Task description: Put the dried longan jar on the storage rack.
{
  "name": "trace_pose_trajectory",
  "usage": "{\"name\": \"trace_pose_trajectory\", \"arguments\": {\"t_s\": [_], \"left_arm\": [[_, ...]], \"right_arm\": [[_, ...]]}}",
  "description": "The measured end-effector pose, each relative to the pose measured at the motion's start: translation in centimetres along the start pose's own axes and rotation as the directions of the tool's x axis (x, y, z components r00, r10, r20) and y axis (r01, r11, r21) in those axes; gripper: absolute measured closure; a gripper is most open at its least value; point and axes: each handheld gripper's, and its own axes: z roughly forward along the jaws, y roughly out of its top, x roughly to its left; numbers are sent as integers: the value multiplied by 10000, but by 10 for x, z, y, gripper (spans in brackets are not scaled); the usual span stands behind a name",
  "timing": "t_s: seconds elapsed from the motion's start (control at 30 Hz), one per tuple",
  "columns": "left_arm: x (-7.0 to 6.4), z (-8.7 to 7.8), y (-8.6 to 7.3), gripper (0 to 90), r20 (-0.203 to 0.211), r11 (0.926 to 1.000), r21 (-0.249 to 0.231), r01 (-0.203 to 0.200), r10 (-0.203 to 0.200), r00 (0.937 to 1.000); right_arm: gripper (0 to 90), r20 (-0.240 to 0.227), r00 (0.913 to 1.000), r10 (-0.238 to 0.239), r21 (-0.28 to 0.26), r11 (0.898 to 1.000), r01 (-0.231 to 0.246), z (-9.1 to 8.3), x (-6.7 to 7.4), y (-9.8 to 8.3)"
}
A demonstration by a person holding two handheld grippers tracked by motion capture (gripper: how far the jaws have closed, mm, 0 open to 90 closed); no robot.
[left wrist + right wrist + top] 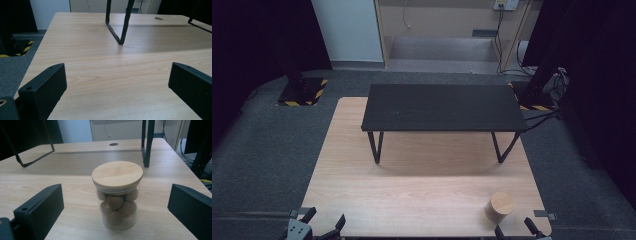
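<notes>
A glass jar (117, 205) with a round wooden lid (117, 174) holds several brown balls. It stands upright on the wooden table (412, 195) near the front right corner, seen from above as the jar (500, 206). My right gripper (115, 207) is open, its jaws wide on either side of the jar and not touching it; its fingertips (530, 224) poke in at the bottom edge. My left gripper (323, 222) is open at the front left corner, and in its own view the left gripper (117, 82) has only bare wood between its jaws.
A low black shelf (442, 106) on thin metal legs (376, 146) stands across the far half of the table. Its legs (119, 25) rise ahead of the left gripper. Grey carpet (262, 150) surrounds the table, with cables (547, 110) at the right rear.
</notes>
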Motion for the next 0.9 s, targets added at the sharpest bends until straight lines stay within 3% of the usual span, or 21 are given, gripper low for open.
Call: {"name": "trace_pose_trajectory", "arguments": {"t_s": [0.9], "left_arm": [[-2,0,2,6,25,9999,73,-80,79,10000]], "right_arm": [[7,-15,10000,65,115,9999,-65,32,2,-12]]}}
